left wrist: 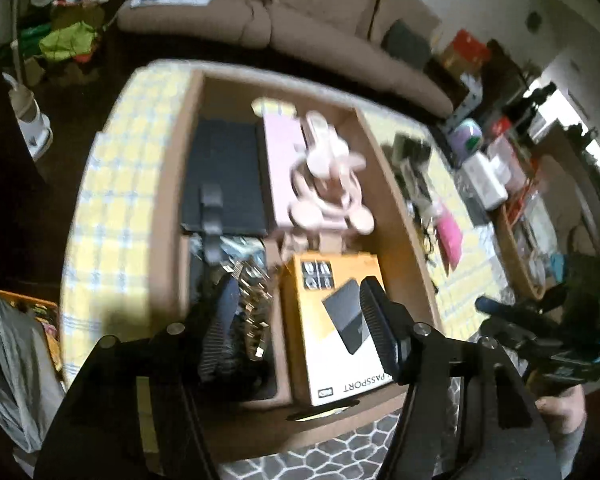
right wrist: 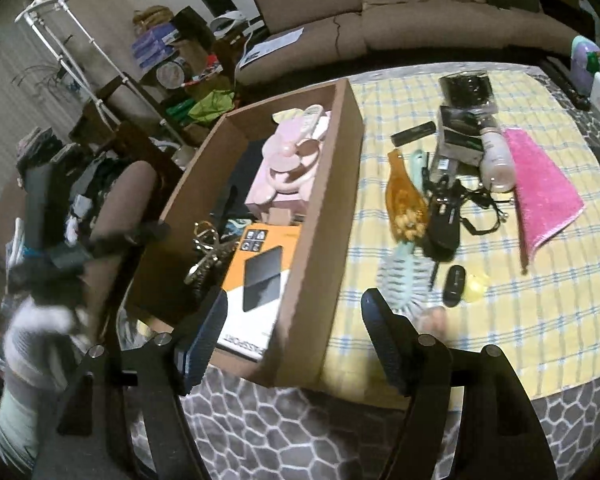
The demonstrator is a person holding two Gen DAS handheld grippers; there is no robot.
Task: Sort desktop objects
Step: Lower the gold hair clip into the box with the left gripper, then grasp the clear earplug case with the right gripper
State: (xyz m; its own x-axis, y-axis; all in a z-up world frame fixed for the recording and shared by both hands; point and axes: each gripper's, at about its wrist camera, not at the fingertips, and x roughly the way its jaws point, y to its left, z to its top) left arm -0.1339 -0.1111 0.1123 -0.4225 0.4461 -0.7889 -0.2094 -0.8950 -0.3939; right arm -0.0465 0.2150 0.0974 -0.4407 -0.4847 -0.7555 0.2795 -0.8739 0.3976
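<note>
Meanwhile both grippers, left (left wrist: 296, 320) and right (right wrist: 294, 340), gape empty over the cardboard box (right wrist: 320, 280) beside scattered clutter (right wrist: 452, 184).

One cardboard box (right wrist: 320, 208) sits on one yellow checked tablecloth (right wrist: 520, 320). Inside the box: one orange hard-drive carton (left wrist: 332, 320), one pink fan (left wrist: 328, 184), one pink flat case (left wrist: 280, 160), one black folder (left wrist: 224, 168) and one gold claw clip (right wrist: 204, 248); other small contents are too blurred to count. Out on the cloth: one pink towel (right wrist: 540, 196), one pale bottle (right wrist: 496, 160), one mint hairbrush (right wrist: 404, 280), one amber dish (right wrist: 404, 200), one small black oval case (right wrist: 454, 284), one yellow scrap (right wrist: 476, 288), and two or three dark packages (right wrist: 460, 132), their count unclear. Two grippers are in view: left gripper (left wrist: 296, 328), right gripper (right wrist: 296, 340).
</note>
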